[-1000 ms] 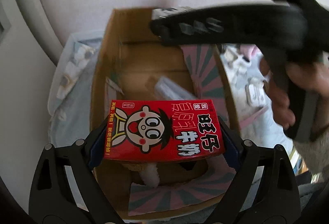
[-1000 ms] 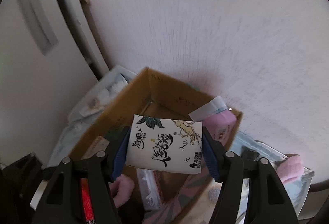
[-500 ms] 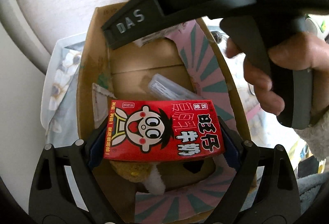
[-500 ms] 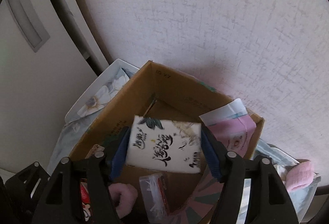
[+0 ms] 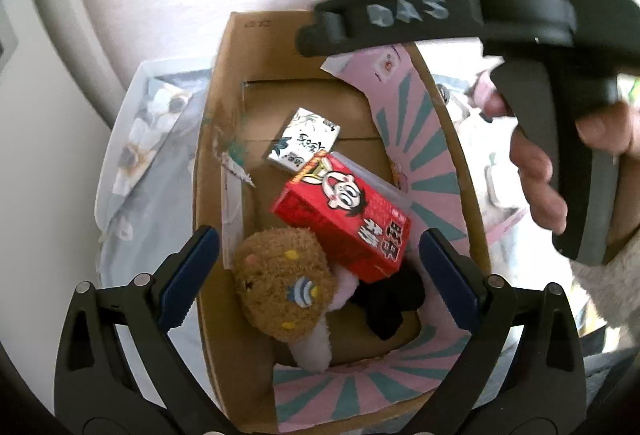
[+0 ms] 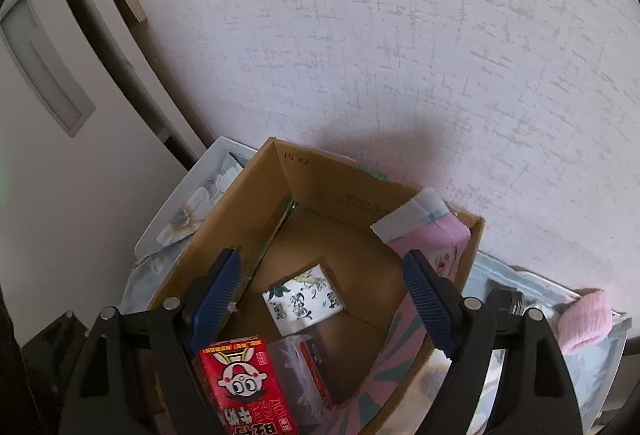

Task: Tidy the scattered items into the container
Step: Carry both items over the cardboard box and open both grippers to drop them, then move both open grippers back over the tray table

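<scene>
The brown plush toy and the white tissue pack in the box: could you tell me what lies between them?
In the left wrist view, the red milk carton lies between the brown plush toy and the white tissue pack.

The left gripper (image 5: 318,275) hangs with its two blue-padded fingers (image 5: 188,277) spread wide, nothing between them, its black frame pointing downward. The right gripper (image 6: 326,309) is likewise spread wide and empty, blue pads (image 6: 216,293) facing each other across the gap. From the left wrist view, the right gripper's black body crosses above and ahead, its handle grasped by a hand (image 5: 560,171) to the right, fingers curled round the grip, a fuzzy sleeve (image 5: 608,287) at the wrist.
</scene>
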A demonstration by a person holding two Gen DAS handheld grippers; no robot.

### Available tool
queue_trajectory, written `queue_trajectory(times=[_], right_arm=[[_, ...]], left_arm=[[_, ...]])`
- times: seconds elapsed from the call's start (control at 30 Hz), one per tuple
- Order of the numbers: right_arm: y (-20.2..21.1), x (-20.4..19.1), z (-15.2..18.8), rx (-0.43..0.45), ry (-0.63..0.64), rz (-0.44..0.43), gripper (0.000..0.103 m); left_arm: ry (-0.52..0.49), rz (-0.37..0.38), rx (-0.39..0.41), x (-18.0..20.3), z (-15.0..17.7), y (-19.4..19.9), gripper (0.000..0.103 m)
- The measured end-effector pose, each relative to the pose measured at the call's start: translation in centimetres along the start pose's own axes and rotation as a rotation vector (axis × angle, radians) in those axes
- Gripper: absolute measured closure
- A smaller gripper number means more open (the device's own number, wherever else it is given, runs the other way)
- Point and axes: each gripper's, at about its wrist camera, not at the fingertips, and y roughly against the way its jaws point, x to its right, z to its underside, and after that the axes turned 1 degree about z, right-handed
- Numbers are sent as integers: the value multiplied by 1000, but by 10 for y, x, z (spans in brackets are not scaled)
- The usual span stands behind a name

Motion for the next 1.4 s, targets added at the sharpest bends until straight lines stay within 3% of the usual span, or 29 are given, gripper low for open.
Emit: queue_trajectory(times=[0.23, 0.7, 1.1, 1.4], right_arm=[[27, -1, 9, 39, -11, -11, 23], [75, 8, 45, 112, -52, 10, 23], [151, 104, 89, 236, -203, 134, 23], [178, 161, 121, 248, -270, 189, 23]], left_arm=[[67, 29, 34, -1, 5, 22, 3], [25, 39, 64, 39, 23, 44, 3], [-114, 60, 110, 116, 11, 56, 3], [-260, 68, 55, 188, 20, 26, 3]])
